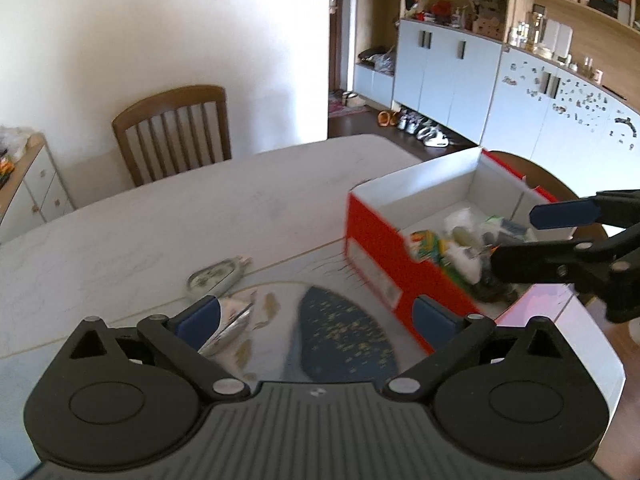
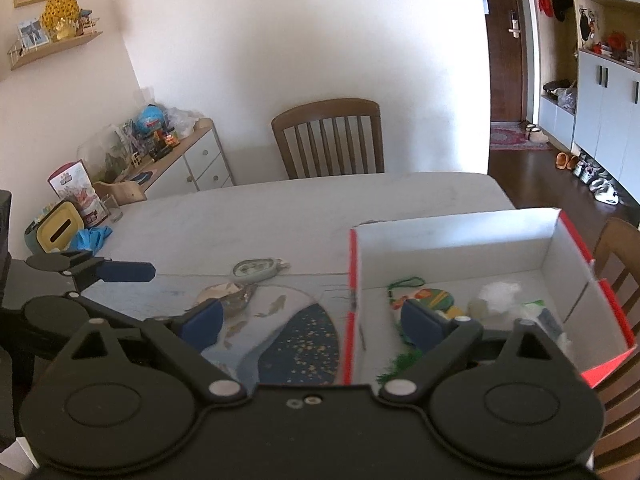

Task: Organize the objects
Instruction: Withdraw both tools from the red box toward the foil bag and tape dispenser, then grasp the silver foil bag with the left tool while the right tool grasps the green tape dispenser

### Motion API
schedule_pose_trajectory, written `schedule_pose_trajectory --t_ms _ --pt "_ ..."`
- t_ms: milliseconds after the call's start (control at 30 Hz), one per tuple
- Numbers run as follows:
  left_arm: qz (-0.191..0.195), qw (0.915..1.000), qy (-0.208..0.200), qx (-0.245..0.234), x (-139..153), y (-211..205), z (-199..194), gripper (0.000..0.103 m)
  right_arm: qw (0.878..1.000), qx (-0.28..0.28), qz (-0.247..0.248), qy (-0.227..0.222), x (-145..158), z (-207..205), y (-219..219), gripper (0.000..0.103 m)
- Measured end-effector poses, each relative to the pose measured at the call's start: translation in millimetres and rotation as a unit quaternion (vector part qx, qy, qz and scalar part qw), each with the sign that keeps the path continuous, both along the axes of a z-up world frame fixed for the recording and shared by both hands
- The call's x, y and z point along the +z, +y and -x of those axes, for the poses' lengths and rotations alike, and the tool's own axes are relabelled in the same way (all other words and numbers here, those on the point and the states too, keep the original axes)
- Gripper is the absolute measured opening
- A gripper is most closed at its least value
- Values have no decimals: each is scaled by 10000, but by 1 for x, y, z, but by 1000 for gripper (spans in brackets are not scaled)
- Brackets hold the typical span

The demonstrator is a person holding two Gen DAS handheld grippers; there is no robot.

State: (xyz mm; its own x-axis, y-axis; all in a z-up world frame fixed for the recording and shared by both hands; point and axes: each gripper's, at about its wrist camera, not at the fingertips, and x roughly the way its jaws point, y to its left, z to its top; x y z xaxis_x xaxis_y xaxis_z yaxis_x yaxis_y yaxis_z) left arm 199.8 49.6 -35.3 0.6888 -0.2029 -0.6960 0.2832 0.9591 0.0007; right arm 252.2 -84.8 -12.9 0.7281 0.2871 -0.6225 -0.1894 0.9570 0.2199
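The oval green pouch lies on the table ahead-left of the left gripper, long axis slanting; both the left and the right gripper gape wide, empty.

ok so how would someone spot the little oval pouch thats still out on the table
Start at the red shoebox on the white table. Just off its left wall lies a placemat with a dark blue gold-flecked patch. The oval pouch sits at the mat's far edge: pale green and flat, unlike the crinkly silver packet nearer the camera.
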Motion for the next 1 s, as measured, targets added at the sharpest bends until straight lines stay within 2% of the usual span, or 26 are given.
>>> schedule_pose_trajectory --t_ms 233,533,800,1000 --pt "-43 9996 74 287 -20 38 -10 103 9998 129 115 105 -3 -22 36 95" --pt "47 9983 185 556 -42 78 -29 103 9994 150 201 238 -6 -70 69 95" --pt "100 9981 349 493 -64 90 -50 103 9980 88 256 573 -23 -114 85 95" --pt "22 9988 295 394 -81 92 -62 103 9960 94 318 829 -43 -145 99 95"
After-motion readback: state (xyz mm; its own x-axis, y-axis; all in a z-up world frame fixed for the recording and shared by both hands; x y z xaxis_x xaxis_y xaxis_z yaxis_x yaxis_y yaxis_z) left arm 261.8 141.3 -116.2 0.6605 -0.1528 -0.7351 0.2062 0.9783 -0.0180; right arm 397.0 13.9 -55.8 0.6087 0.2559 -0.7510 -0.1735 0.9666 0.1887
